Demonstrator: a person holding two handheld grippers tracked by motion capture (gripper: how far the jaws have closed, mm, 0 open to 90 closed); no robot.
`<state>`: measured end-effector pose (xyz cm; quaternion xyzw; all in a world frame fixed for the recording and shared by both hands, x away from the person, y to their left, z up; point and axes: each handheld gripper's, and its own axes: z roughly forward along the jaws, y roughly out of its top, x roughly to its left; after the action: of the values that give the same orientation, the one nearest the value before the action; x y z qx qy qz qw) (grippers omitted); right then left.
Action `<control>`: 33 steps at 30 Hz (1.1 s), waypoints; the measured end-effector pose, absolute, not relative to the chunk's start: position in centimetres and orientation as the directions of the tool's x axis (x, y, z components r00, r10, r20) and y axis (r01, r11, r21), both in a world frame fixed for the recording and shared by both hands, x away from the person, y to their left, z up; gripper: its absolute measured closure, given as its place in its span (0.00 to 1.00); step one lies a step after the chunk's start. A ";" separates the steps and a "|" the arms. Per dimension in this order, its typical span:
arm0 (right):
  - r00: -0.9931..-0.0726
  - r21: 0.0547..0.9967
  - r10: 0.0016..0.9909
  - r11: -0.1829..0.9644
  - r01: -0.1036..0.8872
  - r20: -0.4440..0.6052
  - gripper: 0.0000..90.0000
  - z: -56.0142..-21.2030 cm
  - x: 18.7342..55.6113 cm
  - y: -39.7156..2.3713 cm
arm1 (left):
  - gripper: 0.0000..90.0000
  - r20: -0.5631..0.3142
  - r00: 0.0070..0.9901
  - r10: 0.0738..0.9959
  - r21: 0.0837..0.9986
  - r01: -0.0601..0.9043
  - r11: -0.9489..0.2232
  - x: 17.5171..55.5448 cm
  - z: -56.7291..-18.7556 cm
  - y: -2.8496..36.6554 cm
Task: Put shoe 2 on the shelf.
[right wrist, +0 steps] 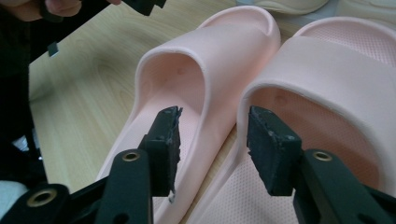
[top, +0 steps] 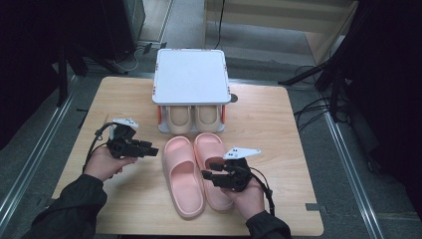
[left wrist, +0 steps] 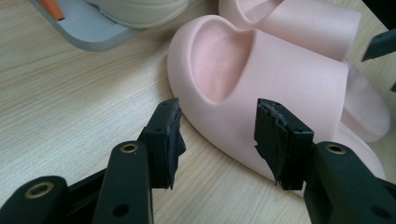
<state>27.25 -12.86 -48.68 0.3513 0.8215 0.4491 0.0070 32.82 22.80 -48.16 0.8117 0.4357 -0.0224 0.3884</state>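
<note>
Two pink slippers [top: 194, 172] lie side by side between my grippers. Left gripper [top: 152, 147] open just left of them; right gripper [top: 211, 172] open above their adjoining edges, nothing held.

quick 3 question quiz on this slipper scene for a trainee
1. True or false: the pink slippers lie side by side on the table, toes toward the rack.
2. What sits on the rack's lower shelf? A) a beige pair of slippers B) a book C) nothing
3. Is either the left gripper or the right gripper clamped on a slipper?

Key
1. True.
2. A.
3. No; both stand open, the left beside the left slipper's toe end, the right over the inner edges of the two slippers, behind the straps.
</note>
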 end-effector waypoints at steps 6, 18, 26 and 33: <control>-0.714 0.732 0.629 0.324 0.599 0.306 0.49 -49.7 27.7 -11.7 | 0.56 -0.379 0.627 0.680 0.614 0.720 -0.322 33.3 -48.1 22.5; -0.665 0.729 0.708 0.323 0.604 0.237 0.38 -50.9 27.9 -8.3 | 0.57 -0.397 0.624 0.673 0.620 0.723 -0.305 33.8 -47.9 22.5; -0.597 0.719 0.772 0.286 0.633 0.219 0.41 -51.6 28.5 -6.8 | 0.57 -0.401 0.617 0.677 0.617 0.728 -0.299 33.8 -47.9 22.7; -0.571 0.732 0.804 0.288 0.617 0.166 0.54 -51.8 28.5 -6.5 | 0.57 -0.406 0.613 0.678 0.617 0.731 -0.292 33.8 -47.9 22.9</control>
<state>28.46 -6.46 -51.78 0.4476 0.7936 0.3949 0.1181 33.84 22.91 -47.89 0.8030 0.4388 -0.0330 0.4020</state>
